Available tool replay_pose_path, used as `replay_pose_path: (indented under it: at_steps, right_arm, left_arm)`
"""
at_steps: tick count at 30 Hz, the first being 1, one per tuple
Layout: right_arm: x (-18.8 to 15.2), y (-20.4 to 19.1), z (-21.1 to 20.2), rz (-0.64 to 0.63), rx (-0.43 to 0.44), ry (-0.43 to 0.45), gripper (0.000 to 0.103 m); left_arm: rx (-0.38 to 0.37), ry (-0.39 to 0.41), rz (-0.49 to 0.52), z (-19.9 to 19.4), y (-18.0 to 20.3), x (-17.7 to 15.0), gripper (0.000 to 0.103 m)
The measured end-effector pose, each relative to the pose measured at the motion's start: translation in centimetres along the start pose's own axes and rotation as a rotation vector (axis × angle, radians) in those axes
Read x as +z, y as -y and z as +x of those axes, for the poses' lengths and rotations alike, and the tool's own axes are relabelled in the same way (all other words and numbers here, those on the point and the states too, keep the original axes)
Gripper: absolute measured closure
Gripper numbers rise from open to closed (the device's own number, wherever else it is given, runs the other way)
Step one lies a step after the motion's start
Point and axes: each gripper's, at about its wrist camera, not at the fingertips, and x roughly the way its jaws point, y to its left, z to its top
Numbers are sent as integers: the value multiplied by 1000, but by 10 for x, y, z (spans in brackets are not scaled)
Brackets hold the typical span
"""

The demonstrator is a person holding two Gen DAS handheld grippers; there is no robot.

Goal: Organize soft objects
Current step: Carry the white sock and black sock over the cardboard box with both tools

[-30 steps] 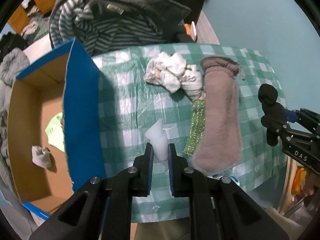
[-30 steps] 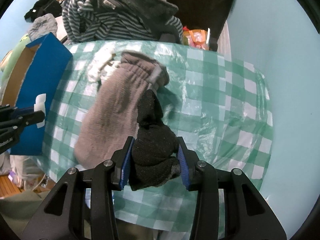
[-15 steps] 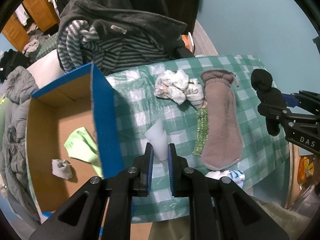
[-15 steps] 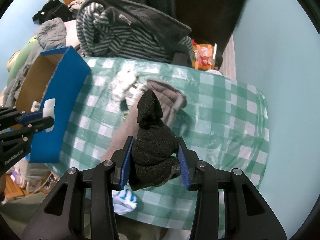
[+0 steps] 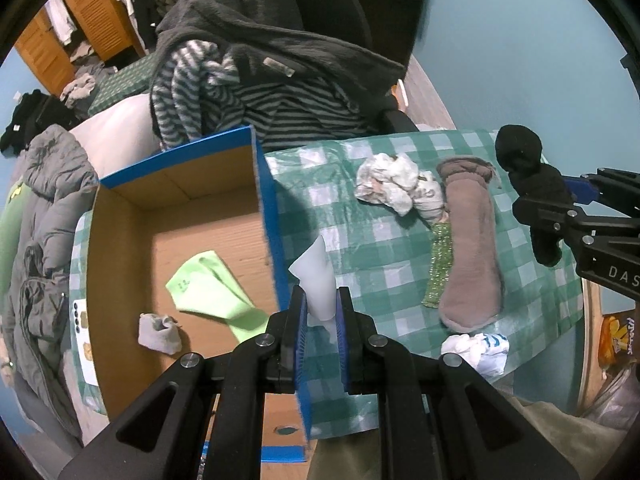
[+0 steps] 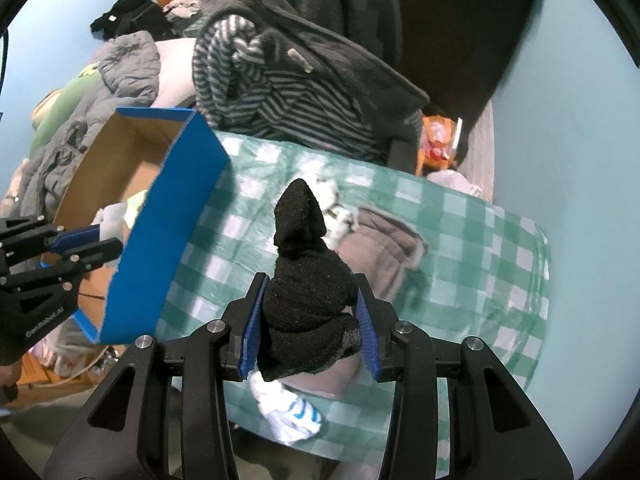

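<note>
My left gripper [image 5: 322, 316] is shut on a small white sock [image 5: 316, 280], held above the right wall of the blue cardboard box [image 5: 266, 200]. My right gripper [image 6: 308, 312] is shut on a black sock [image 6: 306, 276], held above the green checked table [image 6: 480, 248]; it shows at the right of the left wrist view [image 5: 532, 192]. In the box lie a light green cloth [image 5: 208, 292] and a grey sock [image 5: 158, 332]. On the table lie a long brown sock [image 5: 470, 248], a glittery green sock [image 5: 438, 264], a white crumpled bundle [image 5: 394, 180] and a white-and-blue sock [image 5: 478, 350].
A chair draped with a striped sweater [image 5: 256, 100] and dark fleece stands behind the table. Grey jackets [image 5: 44, 232] pile left of the box. A blue wall [image 5: 520, 40] is at the right. The box also shows in the right wrist view [image 6: 172, 216].
Both grippers have risen and drawn back. My left gripper has moved left with the white sock, from over the table to over the box wall. The right still holds the black sock.
</note>
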Motion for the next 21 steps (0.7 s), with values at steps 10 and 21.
replay_pose_path:
  at_steps: [10,21]
  right_arm:
    - [21,-41,5,-52,23,4,63]
    - [42,-89,15,-112,63,7,63]
  left_arm:
    - [5,0,-37,-4,-36,-5,90]
    - [12,6,-89,-10,-75,-14,89]
